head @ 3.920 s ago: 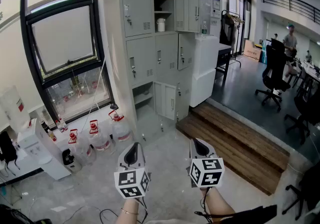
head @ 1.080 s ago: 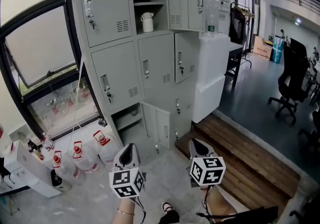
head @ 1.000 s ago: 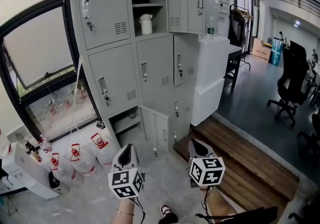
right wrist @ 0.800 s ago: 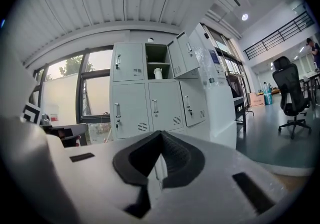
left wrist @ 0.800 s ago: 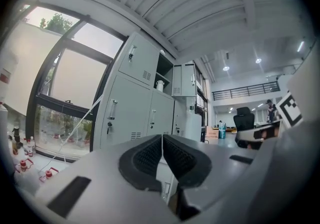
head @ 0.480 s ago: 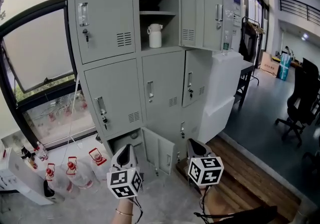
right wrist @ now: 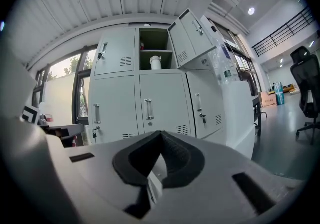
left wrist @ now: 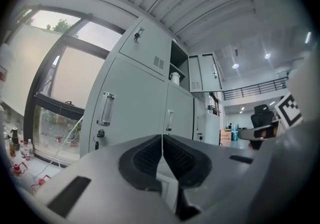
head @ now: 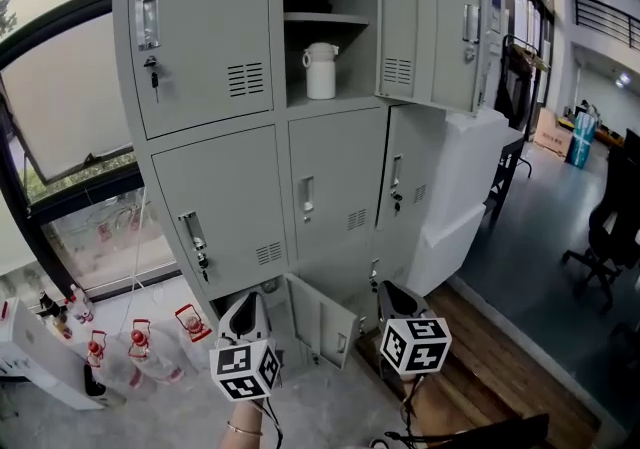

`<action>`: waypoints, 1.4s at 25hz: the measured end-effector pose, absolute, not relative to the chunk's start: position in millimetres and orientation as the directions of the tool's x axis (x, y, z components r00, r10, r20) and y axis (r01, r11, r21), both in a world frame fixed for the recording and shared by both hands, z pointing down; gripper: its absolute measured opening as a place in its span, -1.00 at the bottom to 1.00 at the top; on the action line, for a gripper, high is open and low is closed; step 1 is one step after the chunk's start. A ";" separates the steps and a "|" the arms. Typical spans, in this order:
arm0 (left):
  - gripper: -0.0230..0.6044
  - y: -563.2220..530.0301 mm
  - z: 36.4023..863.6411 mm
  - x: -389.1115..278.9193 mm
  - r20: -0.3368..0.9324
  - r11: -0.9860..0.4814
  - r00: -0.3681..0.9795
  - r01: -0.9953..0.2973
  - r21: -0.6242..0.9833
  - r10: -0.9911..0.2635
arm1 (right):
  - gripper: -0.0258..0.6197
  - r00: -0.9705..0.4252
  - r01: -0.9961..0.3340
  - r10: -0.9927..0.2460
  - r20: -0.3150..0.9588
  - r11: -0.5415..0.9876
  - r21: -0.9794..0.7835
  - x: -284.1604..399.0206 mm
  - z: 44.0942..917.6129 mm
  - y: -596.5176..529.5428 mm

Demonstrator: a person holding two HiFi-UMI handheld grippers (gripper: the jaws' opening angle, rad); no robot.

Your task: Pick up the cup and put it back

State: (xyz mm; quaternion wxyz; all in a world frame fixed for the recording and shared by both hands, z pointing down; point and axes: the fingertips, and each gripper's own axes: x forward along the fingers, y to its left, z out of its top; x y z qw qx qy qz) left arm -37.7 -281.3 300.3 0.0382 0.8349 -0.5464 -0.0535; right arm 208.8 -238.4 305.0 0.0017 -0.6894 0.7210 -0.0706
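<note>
A white lidded cup (head: 320,71) stands on the lower shelf of an open top compartment in a grey locker cabinet (head: 230,207). It shows small in the left gripper view as the cup (left wrist: 174,78) and in the right gripper view as the cup (right wrist: 155,62). Both grippers hang low, far below and in front of the cup. My left gripper (head: 252,307) is shut with nothing in it, its jaws meeting (left wrist: 162,143). My right gripper (head: 393,295) is shut and empty too (right wrist: 160,135).
The compartment's door (head: 430,27) stands swung open to the right. A small bottom locker door (head: 320,309) is ajar near the floor. Water jugs with red caps (head: 140,352) sit by the window at left. A white cabinet (head: 455,197) and office chairs (head: 610,227) are at right.
The view has closed in on the locker: the cabinet and the cup look larger and higher. Both grippers stay low, side by side and shut.
</note>
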 end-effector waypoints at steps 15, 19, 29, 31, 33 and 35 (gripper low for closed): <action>-0.89 -339.2 287.7 -16.9 -0.038 -0.146 0.142 -0.981 0.126 -0.989 | -0.95 -0.323 -0.945 -0.941 0.105 0.314 -0.095 224.1 293.9 -371.6; -0.89 -340.9 286.3 -23.0 -0.027 -0.086 0.084 -0.989 0.117 -0.996 | -0.94 -0.356 -0.932 -0.928 0.107 0.343 -0.119 225.9 295.8 -386.2; -0.89 -327.0 289.1 -34.1 -0.033 -0.063 0.060 -0.993 0.101 -0.998 | -0.95 -0.361 -0.929 -0.929 0.086 0.350 -0.117 214.9 303.7 -377.3; -0.89 -326.1 291.0 -35.3 -0.030 -0.065 0.062 -0.992 0.105 -0.998 | -0.95 -0.351 -0.933 -0.932 0.085 0.341 -0.114 215.9 303.3 -375.3; -0.89 -325.1 293.3 -35.8 -0.026 -0.070 0.068 -0.991 0.116 -0.997 | -0.94 -0.346 -0.935 -0.934 0.085 0.336 -0.113 216.0 302.5 -372.4; -0.89 -324.3 294.1 -35.1 -0.025 -0.077 0.074 -0.990 0.116 -0.997 | -0.95 -0.343 -0.936 -0.936 0.074 0.335 -0.109 216.3 299.4 -369.3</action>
